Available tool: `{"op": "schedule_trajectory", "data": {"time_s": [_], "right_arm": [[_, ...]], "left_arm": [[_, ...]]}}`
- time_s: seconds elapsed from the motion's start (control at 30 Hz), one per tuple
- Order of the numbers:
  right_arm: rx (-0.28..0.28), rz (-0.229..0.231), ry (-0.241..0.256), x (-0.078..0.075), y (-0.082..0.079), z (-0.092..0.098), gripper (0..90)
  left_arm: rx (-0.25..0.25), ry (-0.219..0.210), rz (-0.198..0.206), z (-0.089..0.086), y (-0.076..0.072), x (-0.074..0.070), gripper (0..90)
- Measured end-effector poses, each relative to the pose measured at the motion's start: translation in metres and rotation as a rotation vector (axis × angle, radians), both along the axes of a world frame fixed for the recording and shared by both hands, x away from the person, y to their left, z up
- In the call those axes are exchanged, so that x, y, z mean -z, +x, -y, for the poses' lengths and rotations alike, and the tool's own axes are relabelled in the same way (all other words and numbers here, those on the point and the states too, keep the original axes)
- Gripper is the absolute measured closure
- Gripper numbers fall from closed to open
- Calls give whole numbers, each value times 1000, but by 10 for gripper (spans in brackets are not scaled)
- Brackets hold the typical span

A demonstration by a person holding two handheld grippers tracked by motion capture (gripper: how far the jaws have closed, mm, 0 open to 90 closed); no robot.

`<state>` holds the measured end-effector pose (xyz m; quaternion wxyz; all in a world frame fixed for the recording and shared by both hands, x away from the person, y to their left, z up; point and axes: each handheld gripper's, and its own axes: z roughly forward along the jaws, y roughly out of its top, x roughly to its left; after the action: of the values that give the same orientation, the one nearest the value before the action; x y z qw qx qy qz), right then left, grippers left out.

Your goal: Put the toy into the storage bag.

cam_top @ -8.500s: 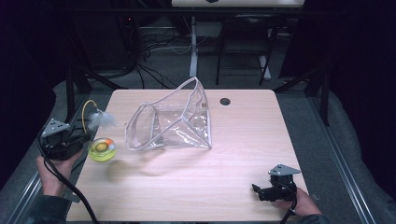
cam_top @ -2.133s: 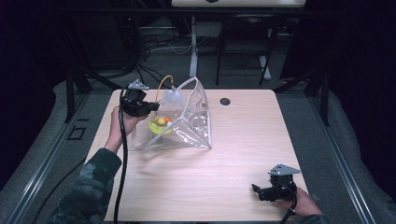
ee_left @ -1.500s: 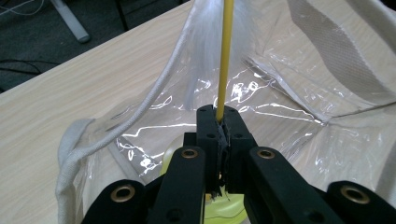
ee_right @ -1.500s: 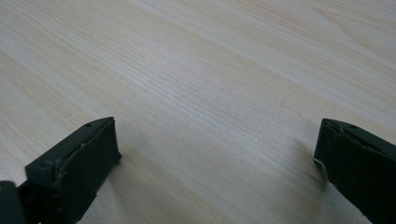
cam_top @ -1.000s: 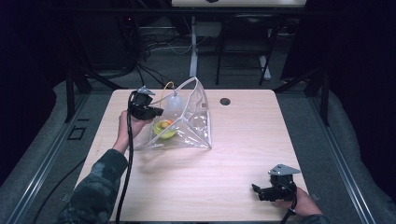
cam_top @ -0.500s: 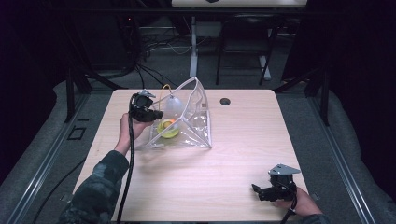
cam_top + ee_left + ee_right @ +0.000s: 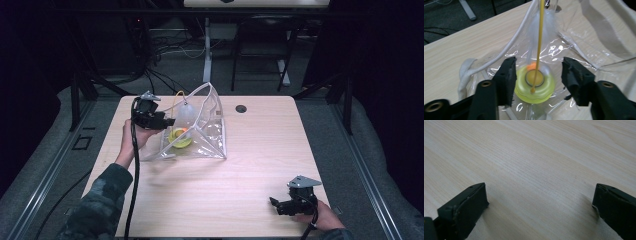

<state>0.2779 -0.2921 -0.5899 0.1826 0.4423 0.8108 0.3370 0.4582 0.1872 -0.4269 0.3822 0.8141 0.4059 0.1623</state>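
A clear plastic bag (image 7: pixel 207 142) lies at the back middle of the wooden table (image 7: pixel 260 150), its mouth facing left. Inside it rests a yellow-green round toy (image 7: pixel 180 138) with an orange spot, a thin yellow rod (image 7: pixel 539 37) and a white feather (image 7: pixel 534 30). My left gripper (image 7: pixel 167 121) hovers at the bag's mouth, open. In the left gripper view the toy (image 7: pixel 535 83) lies under the film just beyond my left gripper (image 7: pixel 539 63), touching neither jaw. My right gripper (image 7: pixel 274 204) rests open at the table's front right, with bare wood between the jaws of the right gripper (image 7: pixel 540 192).
A small black round cap (image 7: pixel 241 108) sits in the tabletop behind the bag. The bag's white cord handle (image 7: pixel 467 72) trails left of the toy. Cables and dark stands crowd the floor beyond the table's far edge.
The left gripper carried the toy from the table's left edge to the bag. Over the last second the toy settled slightly deeper inside. The right gripper stayed still.
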Motion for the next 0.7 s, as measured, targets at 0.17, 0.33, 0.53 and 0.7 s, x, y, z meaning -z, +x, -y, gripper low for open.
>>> {"op": "schedule_trajectory", "data": {"time_s": [0.17,0.33,0.53,0.7], "right_arm": [[1,0,0,0,0,0,0],[0,0,0,0,0,0,0],[0,0,0,0,0,0,0],[0,2,0,0,0,0,0]], "left_arm": [[4,0,10,-5,-10,-9,339],[-13,-5,47,-14,-29,-18,242],[-28,-1,59,-26,-42,-19,207],[-39,6,48,-35,-49,-14,190]]}}
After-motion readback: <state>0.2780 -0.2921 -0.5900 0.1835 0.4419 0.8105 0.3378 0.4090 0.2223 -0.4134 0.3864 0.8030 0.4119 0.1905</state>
